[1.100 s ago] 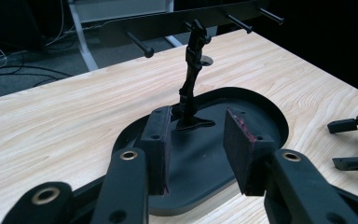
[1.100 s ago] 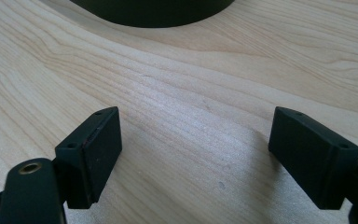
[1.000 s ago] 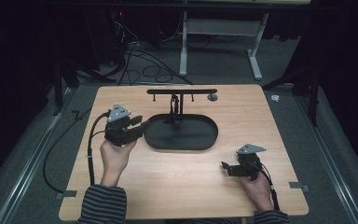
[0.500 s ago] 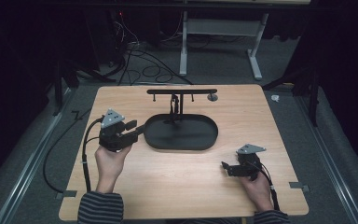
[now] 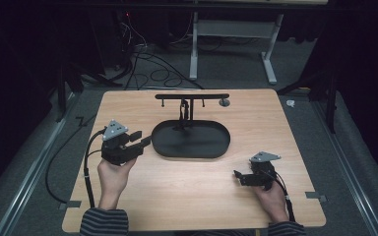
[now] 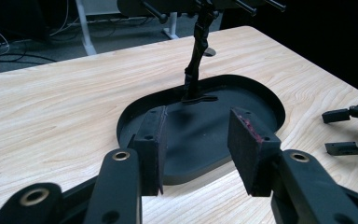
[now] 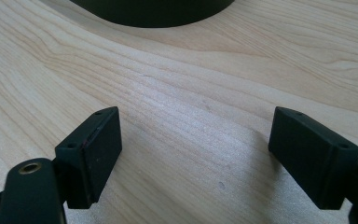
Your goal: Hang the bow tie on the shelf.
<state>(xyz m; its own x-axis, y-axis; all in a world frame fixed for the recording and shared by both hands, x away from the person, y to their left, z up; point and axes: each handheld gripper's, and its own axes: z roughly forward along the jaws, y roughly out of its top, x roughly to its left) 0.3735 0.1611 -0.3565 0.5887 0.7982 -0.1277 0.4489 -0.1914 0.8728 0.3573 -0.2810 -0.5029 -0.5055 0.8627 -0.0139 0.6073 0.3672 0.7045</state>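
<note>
A pale wooden table (image 5: 192,196) carries a black oval tray (image 5: 191,140) near its middle, from whose far side a thin black post (image 5: 184,110) rises to a horizontal black bar with small pegs (image 5: 192,97). The left gripper (image 5: 140,141), held in the person's left hand (image 5: 112,173), sits just beside the tray's left end, its jaws spread wide and empty; in the left gripper view they frame the tray's near rim and the post. The right gripper (image 5: 238,177), held in the right hand (image 5: 271,199), rests low near the table's front right, well apart from the tray, jaws wide open over bare wood with nothing between them.
</note>
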